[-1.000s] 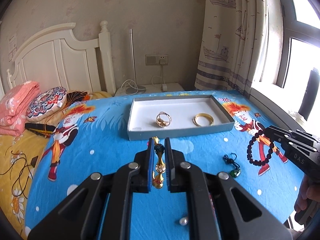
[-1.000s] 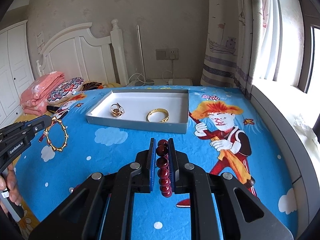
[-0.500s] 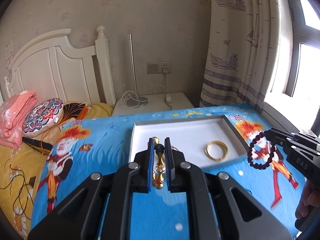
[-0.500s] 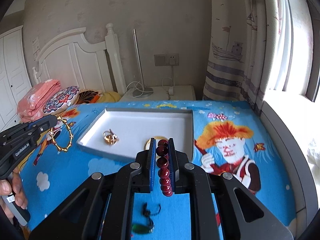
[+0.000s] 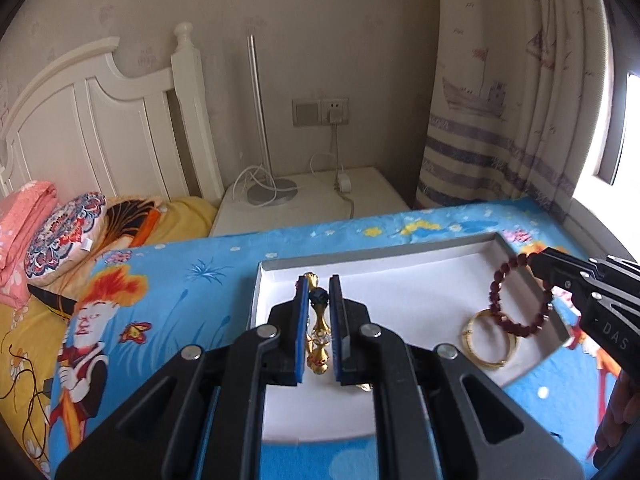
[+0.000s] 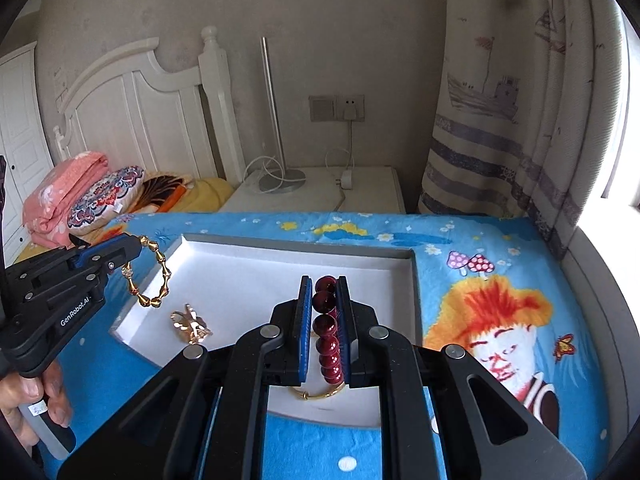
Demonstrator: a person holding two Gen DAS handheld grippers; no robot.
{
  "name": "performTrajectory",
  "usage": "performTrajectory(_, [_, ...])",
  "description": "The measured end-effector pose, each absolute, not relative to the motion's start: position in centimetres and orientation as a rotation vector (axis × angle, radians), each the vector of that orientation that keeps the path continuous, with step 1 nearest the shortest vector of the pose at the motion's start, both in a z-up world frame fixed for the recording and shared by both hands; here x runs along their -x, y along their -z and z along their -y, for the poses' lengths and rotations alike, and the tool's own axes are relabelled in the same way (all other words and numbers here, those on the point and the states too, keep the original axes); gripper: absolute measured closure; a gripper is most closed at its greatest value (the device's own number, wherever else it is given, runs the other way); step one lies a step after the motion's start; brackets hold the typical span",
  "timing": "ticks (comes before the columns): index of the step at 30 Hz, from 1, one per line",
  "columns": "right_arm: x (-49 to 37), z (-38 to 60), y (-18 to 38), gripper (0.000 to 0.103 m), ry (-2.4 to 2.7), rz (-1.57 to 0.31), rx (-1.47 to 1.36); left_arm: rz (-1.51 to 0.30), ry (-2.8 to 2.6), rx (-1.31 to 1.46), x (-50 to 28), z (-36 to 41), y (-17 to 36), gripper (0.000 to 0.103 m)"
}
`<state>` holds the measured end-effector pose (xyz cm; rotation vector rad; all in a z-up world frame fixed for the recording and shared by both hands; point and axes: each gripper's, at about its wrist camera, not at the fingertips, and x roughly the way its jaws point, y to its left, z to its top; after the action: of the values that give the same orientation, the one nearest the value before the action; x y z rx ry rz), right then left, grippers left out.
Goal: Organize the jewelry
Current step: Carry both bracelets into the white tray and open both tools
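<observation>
My left gripper (image 5: 319,294) is shut on a gold link bracelet (image 5: 318,322), held over the left part of the white tray (image 5: 400,284). The right wrist view shows this bracelet (image 6: 158,276) hanging as a loop from the left gripper (image 6: 136,246) above the tray's left rim. My right gripper (image 6: 325,292) is shut on a dark red bead bracelet (image 6: 325,328) over the tray (image 6: 260,276). In the left wrist view that bead bracelet (image 5: 498,292) dangles above a gold bangle (image 5: 490,340) lying in the tray. A gold ring (image 6: 191,326) also lies in the tray.
The tray sits on a blue cartoon-print cloth (image 5: 180,292). Behind it stand a white nightstand (image 6: 320,192) with a lamp base and charger cable, a bed with pillows (image 5: 64,232) at the left and a curtain (image 5: 500,120) at the right. A hand (image 6: 36,400) grips the left tool.
Both grippers have moved forward from above the cloth to above the tray, each still holding its bracelet. The pendant and pearl on the cloth have dropped out of view.
</observation>
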<state>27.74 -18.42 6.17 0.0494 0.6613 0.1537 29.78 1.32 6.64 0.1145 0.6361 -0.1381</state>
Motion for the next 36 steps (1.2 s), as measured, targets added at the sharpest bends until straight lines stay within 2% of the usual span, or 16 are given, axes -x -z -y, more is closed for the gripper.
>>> performTrajectory(7, [-30.3, 18.5, -2.7, 0.090, -0.121, -0.726, 0.001, -0.775, 0.144, -0.092, -32.6, -1.9, -2.2, 0.093])
performTrajectory(10, [-31.0, 18.7, -1.6, 0.090, -0.100, -0.744, 0.019, -0.818, 0.133, -0.094, -32.8, -1.8, -1.0, 0.090])
performTrajectory(11, [-31.3, 18.8, -1.2, 0.090, -0.092, -0.754, 0.022, -0.833, 0.123, -0.087, -32.7, -1.9, -0.6, 0.079])
performTrajectory(13, [-31.8, 19.3, -0.6, 0.089, -0.076, -0.775, 0.019, -0.848, 0.106, -0.075, -32.3, -2.1, 0.0, 0.066])
performTrajectory(33, [-34.1, 20.6, 0.1, 0.089, -0.045, -0.801, 0.015, -0.884, 0.076, -0.047, -28.4, -1.8, 0.3, 0.066])
performTrajectory(34, [-33.9, 20.6, 0.0, 0.089, -0.046, -0.795, 0.014, -0.873, 0.075, -0.045, -28.4, -1.9, 0.2, 0.064])
performTrajectory(36, [-33.1, 20.6, -0.5, 0.089, -0.051, -0.776, 0.010, -0.825, 0.065, -0.020, -28.0, -2.4, -0.6, 0.054])
